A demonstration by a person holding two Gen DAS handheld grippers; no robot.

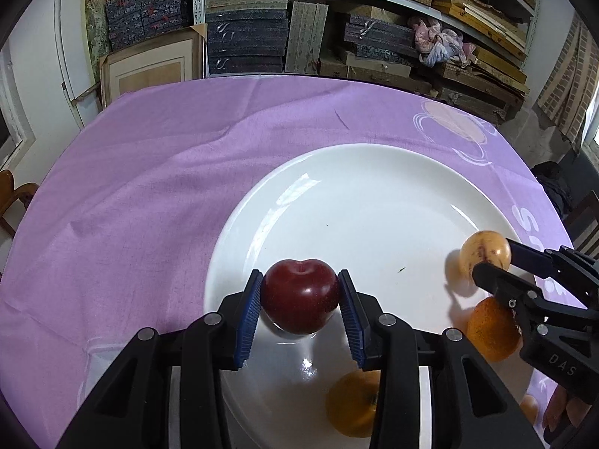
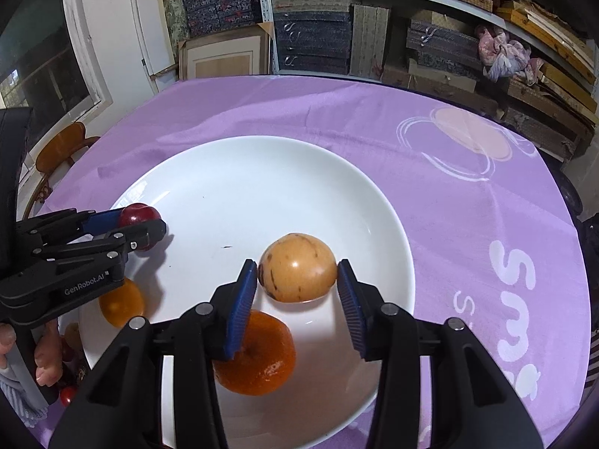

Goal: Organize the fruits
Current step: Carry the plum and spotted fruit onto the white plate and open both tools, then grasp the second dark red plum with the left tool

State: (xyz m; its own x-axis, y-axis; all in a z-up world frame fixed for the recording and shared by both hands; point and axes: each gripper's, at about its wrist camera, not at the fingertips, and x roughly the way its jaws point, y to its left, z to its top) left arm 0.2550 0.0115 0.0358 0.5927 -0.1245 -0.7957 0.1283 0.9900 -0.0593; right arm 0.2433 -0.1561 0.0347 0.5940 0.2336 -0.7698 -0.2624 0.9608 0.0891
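A white plate (image 1: 374, 194) lies on a purple tablecloth (image 1: 157, 172). My left gripper (image 1: 300, 299) is shut on a dark red plum (image 1: 299, 299), held just above the plate's left side; it also shows in the right wrist view (image 2: 140, 220). My right gripper (image 2: 297, 280) is shut on a tan speckled fruit (image 2: 297, 267) over the plate's right part; that fruit shows in the left wrist view (image 1: 485, 252). An orange (image 2: 258, 355) lies on the plate under my right gripper. A second orange (image 2: 121, 303) lies on the plate near my left gripper.
The plate (image 2: 262, 172) fills the near middle of the table. Small red fruits (image 2: 67, 394) lie by the plate's near left edge, beside a hand. Shelves of boxes (image 2: 318, 30) stand behind the table. A wooden chair (image 2: 63, 149) stands at the left.
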